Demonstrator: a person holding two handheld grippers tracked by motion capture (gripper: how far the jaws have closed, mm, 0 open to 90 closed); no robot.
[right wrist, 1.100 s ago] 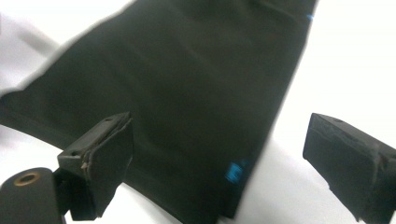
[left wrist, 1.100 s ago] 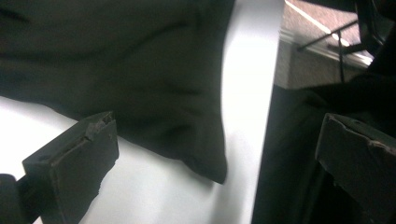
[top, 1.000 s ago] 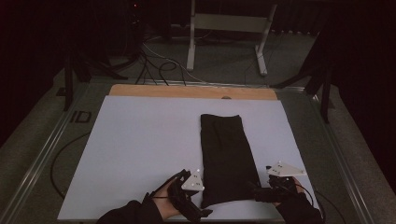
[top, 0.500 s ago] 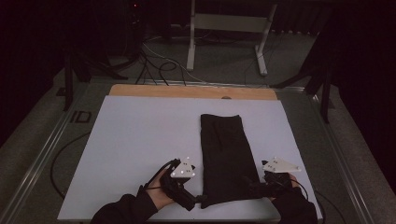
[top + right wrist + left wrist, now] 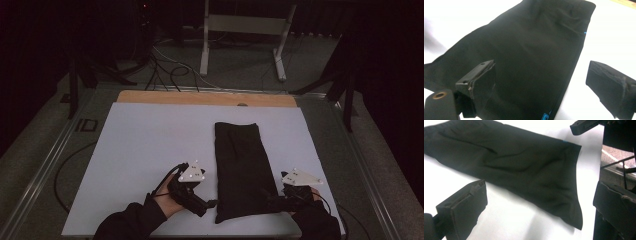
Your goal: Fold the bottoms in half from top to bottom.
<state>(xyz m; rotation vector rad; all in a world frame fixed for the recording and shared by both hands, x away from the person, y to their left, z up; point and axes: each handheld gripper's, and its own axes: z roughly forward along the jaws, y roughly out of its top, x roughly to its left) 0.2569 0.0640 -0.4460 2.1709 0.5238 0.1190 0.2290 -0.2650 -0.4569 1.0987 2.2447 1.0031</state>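
Nearest you, your left gripper [image 5: 210, 203] sits just beside the near left corner of the black folded garment [image 5: 242, 167], its jaws apart with bare white mat [image 5: 150, 150] between them. Your right gripper [image 5: 267, 202] is at the near right corner, jaws also spread, one over the cloth and one over the mat, straddling the edge. The garment lies flat on the counter, running away from you as a long folded strip right of centre. Expect it to be light, limp and layered: it will likely sag and unfold if lifted from one point. Pinch through all layers at both near corners. Farther off, the far end lies undisturbed.
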